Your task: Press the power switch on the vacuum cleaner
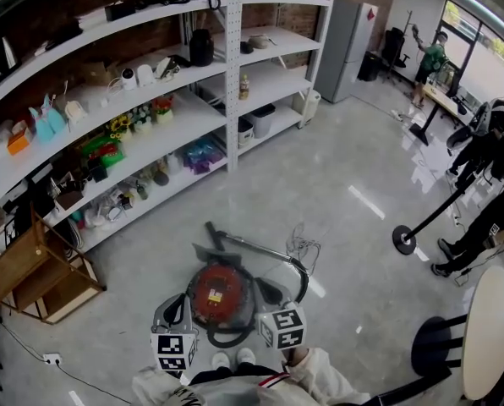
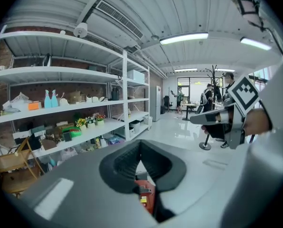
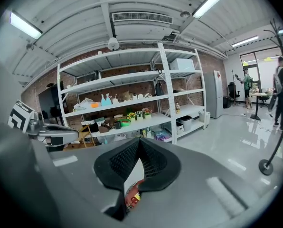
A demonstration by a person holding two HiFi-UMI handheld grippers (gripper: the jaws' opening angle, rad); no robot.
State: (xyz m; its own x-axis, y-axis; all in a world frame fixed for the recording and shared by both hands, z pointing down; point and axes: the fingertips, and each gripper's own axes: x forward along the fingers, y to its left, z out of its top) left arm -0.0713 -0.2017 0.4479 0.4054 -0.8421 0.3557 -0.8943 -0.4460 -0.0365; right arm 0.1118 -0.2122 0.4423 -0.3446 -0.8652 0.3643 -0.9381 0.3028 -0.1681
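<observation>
In the head view, the vacuum cleaner [image 1: 218,295] sits on the floor [image 1: 345,218] just ahead of us, between the left gripper [image 1: 173,320] and the right gripper [image 1: 279,315]. We judge it best to bring one tip straight down on the switch, which we cannot pick out yet. In the left gripper view the jaws meet at their tips and hold nothing, with the round red body and its label below. The right gripper view shows the same closed, empty jaws above a sliver of red.

We have bright, even light from ceiling tubes [image 2: 184,38] high above the left gripper [image 2: 140,145] and a window [image 1: 470,25] far right. The floor [image 1: 366,201] ahead glares. Shadows are soft. Gripper views bulge, corners black, edges blurred.
</observation>
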